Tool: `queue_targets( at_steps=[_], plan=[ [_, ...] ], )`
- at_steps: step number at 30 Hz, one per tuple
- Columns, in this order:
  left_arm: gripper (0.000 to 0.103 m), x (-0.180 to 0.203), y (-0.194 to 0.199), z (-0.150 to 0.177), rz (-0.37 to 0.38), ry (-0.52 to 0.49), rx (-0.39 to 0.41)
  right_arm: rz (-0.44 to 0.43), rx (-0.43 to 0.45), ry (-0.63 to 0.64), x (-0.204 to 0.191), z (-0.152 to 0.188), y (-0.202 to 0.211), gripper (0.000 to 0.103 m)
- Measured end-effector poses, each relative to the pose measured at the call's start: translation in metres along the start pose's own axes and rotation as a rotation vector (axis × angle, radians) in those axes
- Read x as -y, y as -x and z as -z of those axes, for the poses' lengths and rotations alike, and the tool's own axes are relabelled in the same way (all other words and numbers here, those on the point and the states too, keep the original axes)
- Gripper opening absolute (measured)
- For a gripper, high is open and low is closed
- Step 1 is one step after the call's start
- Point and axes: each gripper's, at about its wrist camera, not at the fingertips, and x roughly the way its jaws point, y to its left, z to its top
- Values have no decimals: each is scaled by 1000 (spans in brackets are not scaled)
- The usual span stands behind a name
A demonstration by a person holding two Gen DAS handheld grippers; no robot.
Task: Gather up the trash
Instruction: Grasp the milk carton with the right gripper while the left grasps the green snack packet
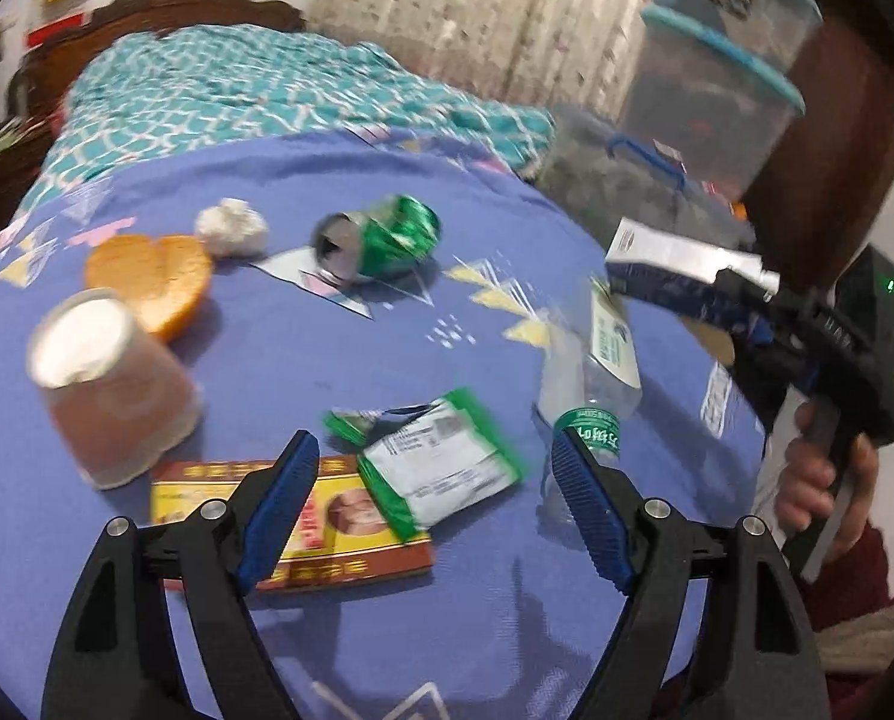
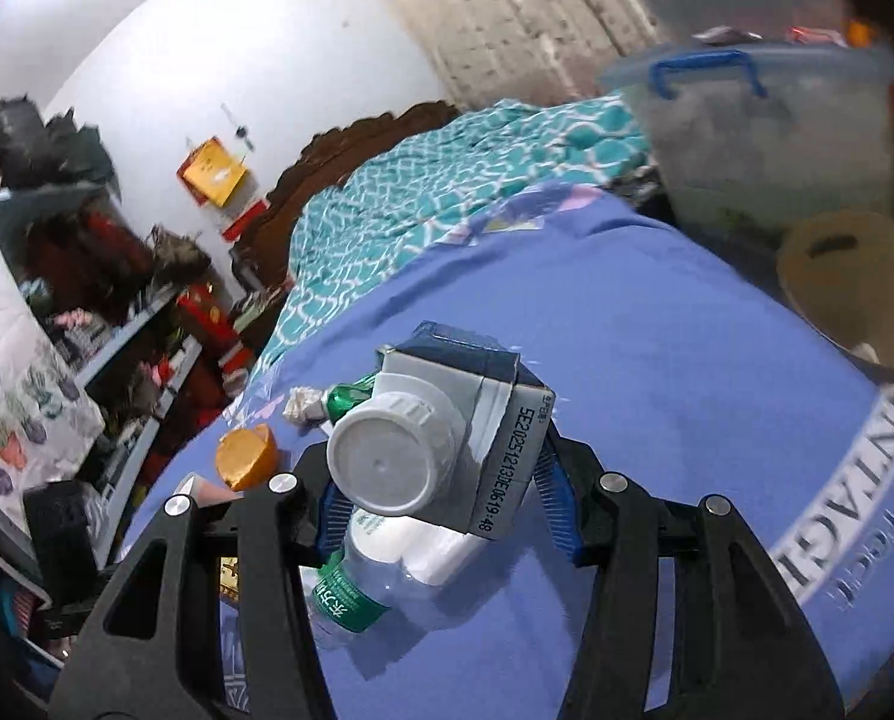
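Aloft, milk carton (image 2: 447, 444) in right tool (image 2: 441, 498).

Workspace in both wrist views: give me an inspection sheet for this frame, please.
Surface: purple printed sheet on a bed.
Job's things: carton lifted; crushed green can, plastic bottle, green wrapper, paper cup, orange peel, tissue wad and flat yellow pack lying loose.
Clutter: tan basket.
Grippers: left gripper open above wrapper; right gripper shut on carton.
Cables: nothing seen.
Surroundings: teal blanket, lidded storage bins, crowded shelves.
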Motion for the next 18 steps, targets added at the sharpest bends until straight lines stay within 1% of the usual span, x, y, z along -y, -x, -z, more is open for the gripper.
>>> queue_targets(
  at_steps=[3, 4, 6, 7, 10, 11, 12, 13, 14, 15, 16, 18],
  plan=[
    [81, 16, -19, 4, -25, -94, -55, 26, 6, -19, 15, 3, 11, 54],
    [81, 21, -25, 5, -34, -128, -72, 39, 0, -44, 27, 6, 18, 54],
    [82, 27, -36, 7, -78, -184, -106, 39, 2, -58, 33, 8, 22, 54],
    [82, 28, -43, 7, -97, -197, -123, 39, 5, -69, 34, 11, 24, 54],
    [80, 26, -57, 4, -119, -199, -155, 55, 17, -106, 49, 10, 29, 54],
    [74, 25, -61, 3, -139, -207, -154, 55, 17, -117, 52, 11, 31, 54],
    [56, 25, -63, 2, -178, -235, -138, 53, 17, -125, 57, 12, 34, 54],
    [48, 26, -65, 2, -212, -261, -132, 53, 18, -130, 59, 12, 35, 54],
    [30, 26, -68, 1, -227, -270, -139, 58, 20, -129, 59, 13, 36, 54],
    [15, 23, -71, -2, -208, -257, -158, 61, 20, -127, 61, 14, 38, 54],
    [11, 19, -72, -5, -194, -236, -165, 64, 20, -125, 61, 15, 38, 54],
    [8, 13, -73, -8, -188, -208, -171, 66, 17, -125, 61, 15, 38, 54]
  ],
)
